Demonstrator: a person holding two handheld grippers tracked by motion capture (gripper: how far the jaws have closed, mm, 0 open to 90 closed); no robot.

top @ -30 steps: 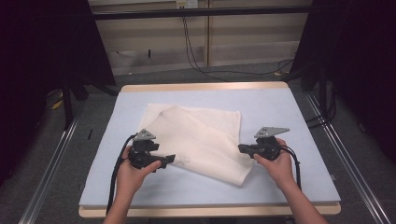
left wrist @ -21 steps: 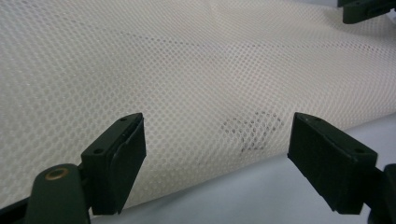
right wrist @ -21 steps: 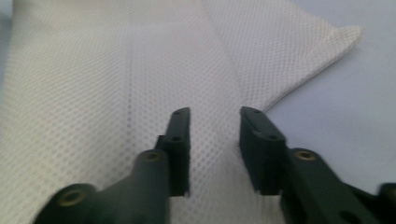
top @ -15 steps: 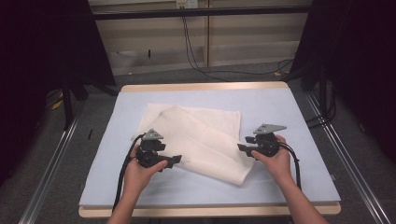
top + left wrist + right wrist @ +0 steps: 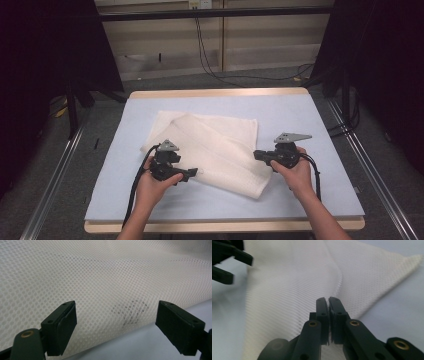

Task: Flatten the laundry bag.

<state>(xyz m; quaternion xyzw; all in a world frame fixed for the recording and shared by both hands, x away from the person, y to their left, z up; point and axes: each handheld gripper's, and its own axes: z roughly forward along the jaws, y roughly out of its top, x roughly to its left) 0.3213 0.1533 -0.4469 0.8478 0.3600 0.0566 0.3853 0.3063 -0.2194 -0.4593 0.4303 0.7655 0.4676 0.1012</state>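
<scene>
A white mesh cloth (image 5: pixel 215 145) lies folded and skewed on the pale blue table cover (image 5: pixel 310 200). My left gripper (image 5: pixel 192 173) lies low at the cloth's near left edge, its jaws wide open. In the left gripper view the mesh cloth (image 5: pixel 105 277) runs across between and beyond the left gripper (image 5: pixel 116 315), with no pad pressing on it. My right gripper (image 5: pixel 257 154) sits at the cloth's right edge. Its jaws have just been closing; in the right gripper view the right gripper (image 5: pixel 328 300) is shut, with a thin sliver of the cloth (image 5: pixel 287 290) pinched between the pads.
The table's wooden rim (image 5: pixel 220 93) runs along the far side, and metal rails (image 5: pixel 50 185) flank it on the floor. Cables (image 5: pixel 210 55) hang down the back wall. The other hand's gripper (image 5: pixel 227 257) shows blurred at the top left of the right gripper view.
The left gripper has shifted a little to the right along the cloth's near edge. The right hand has stayed at the cloth's right edge.
</scene>
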